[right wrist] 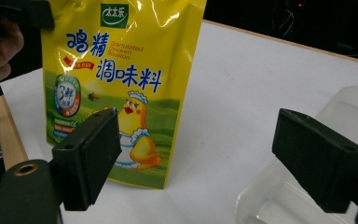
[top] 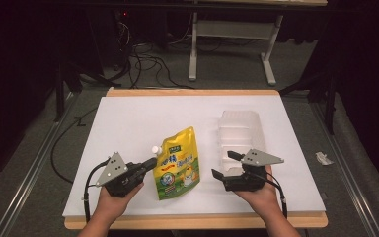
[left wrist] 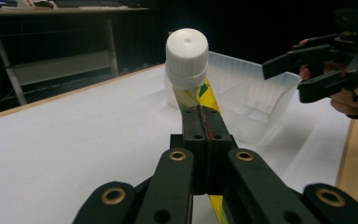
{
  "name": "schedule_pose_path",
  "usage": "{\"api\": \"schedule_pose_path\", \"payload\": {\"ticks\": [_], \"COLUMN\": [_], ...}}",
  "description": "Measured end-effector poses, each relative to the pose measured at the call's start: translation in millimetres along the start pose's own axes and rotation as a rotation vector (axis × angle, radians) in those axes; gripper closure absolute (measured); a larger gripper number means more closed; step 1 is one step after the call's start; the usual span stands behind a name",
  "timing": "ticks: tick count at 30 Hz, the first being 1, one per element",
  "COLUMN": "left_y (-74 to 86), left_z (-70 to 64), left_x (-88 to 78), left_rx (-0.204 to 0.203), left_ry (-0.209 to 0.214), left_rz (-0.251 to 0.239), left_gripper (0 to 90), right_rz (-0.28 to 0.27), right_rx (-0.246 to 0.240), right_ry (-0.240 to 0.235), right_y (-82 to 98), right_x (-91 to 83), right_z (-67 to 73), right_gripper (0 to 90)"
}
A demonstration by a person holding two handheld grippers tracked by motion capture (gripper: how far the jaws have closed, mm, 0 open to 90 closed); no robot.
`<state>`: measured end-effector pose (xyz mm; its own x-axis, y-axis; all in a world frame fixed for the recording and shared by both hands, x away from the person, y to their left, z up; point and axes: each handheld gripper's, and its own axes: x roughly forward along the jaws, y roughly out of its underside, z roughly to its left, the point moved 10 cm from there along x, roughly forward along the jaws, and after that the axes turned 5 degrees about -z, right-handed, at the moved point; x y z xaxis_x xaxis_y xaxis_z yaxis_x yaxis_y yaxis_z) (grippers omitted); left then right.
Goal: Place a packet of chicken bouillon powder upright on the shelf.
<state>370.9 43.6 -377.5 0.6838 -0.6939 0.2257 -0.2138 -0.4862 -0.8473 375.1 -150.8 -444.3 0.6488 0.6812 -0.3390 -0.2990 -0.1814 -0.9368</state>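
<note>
The glossy yellow plastic spouted seasoning pouch (top: 177, 163) stands near the white table's (top: 128, 123) front edge, long axis upright. Your left gripper (top: 150, 164) pinches its edge just below the white screw cap (left wrist: 187, 56). Your right gripper (top: 225, 165), jaws wide with nothing between them, faces its printed side, beside the clear plastic tray (top: 242, 131).

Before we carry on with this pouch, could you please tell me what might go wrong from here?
1. The left hand-held gripper pinches only the yellow pouch's thin edge just under its white cap, so the pouch might swing or slip out.
2. The right hand-held gripper stands open and empty, giving the pouch no second support.
3. The light clear plastic tray lies close beside that gripper and could be knocked or pushed aside.
</note>
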Motion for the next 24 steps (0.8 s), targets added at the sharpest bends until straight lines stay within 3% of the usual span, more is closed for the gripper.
{"api": "schedule_pose_path", "payload": {"ticks": [2, 12, 24], "left_y": [0.1, 0.1, 0.4], "left_z": [-2.9, -9.9, -16.3], "left_x": [-0.9, -0.4, -1.6], "left_rx": [0.002, -0.01, -0.01], "left_ry": [0.012, 0.039, 0.07], "left_rz": [0.004, 0.003, 0.004], "left_gripper": [90.0, 90.0, 90.0], "right_rz": [0.004, 0.022, 0.016], "right_rx": [-0.011, 0.035, 0.061], "right_ry": [-0.015, -0.106, -0.165], "right_y": [-4.4, -16.0, -24.5], "right_x": [6.9, 42.6, 65.0], "right_z": [4.6, 18.8, 23.0], "right_gripper": [15.2, 9.9, 14.1]}}
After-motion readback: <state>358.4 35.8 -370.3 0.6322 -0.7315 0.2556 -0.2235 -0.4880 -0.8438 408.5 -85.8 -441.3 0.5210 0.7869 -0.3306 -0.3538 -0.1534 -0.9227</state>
